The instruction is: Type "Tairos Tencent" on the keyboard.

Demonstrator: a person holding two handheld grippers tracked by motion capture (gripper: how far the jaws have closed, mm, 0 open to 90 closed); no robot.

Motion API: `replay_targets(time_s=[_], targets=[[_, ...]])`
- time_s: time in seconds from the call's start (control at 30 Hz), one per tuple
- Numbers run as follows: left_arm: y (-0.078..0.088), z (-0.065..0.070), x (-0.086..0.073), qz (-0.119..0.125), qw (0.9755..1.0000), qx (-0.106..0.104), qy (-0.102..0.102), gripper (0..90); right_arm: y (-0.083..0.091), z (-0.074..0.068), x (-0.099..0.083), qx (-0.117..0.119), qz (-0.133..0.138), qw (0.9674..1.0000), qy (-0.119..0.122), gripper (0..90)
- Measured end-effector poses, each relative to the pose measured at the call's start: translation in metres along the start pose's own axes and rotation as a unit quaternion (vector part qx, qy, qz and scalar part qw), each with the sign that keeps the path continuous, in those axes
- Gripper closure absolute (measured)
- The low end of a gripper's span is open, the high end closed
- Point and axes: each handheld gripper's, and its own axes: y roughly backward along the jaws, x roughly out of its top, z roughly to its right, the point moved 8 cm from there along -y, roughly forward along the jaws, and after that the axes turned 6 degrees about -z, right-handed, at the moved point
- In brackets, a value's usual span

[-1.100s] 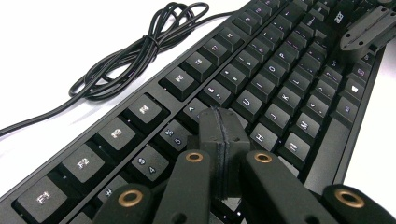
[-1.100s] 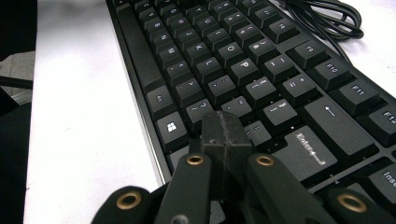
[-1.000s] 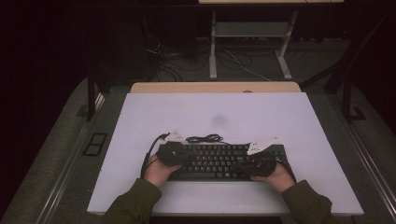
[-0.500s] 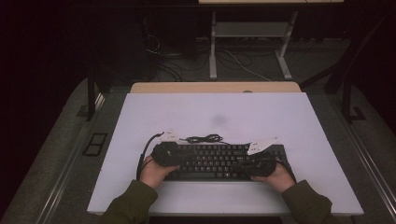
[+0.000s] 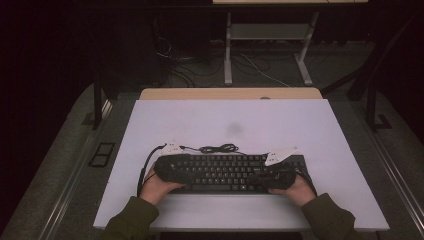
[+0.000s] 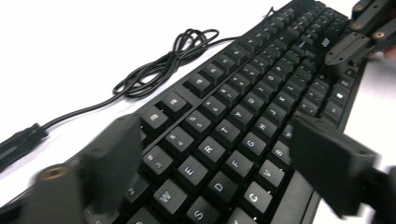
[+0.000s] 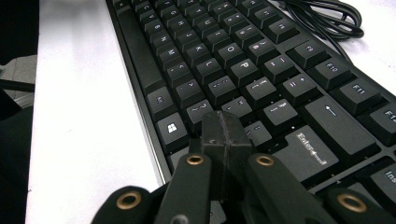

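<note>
Smooth white tabletop (image 5: 300,125) bears a black block-keyed keyboard (image 5: 225,172); left gripper (image 6: 215,154) fingers just spread wide above it, right gripper (image 7: 227,133) fingers pressed together.

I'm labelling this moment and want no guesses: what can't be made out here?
- High view: key legends on the black keyboard are too small to read.
- Left gripper view: the left hand-held gripper is motion-blurred; the nearest keys are cut off by the bottom edge.
- Right gripper view: the shut right hand-held gripper hides keys behind it; the coiled black cable runs off the top edge.

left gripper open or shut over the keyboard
Open: the left gripper has just been opening, its jaws spread wide above the keyboard, pressing nothing.
</note>
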Motion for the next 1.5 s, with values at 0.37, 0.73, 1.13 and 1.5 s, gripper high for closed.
replay_targets(time_s=[0.37,0.73,1.13,1.5], targets=[[0.004,-0.003,-0.008,0.004,1.0000,0.003,0.004,8.0,0.002,0.000,0.001,0.002,0.003,1.0000,-0.001,89.5],[0.008,-0.003,-0.010,0.010,0.9999,-0.005,0.008,8.7,0.010,0.001,0.009,0.001,0.033,0.9994,-0.008,79.5],[0.010,-0.001,-0.011,0.018,0.9998,-0.008,0.010,11.4,0.010,0.005,0.020,-0.009,0.057,0.9979,-0.029,47.0],[0.009,0.002,-0.011,0.019,0.9997,-0.011,0.008,14.2,0.006,0.008,0.035,-0.012,0.079,0.9963,-0.031,35.9]])
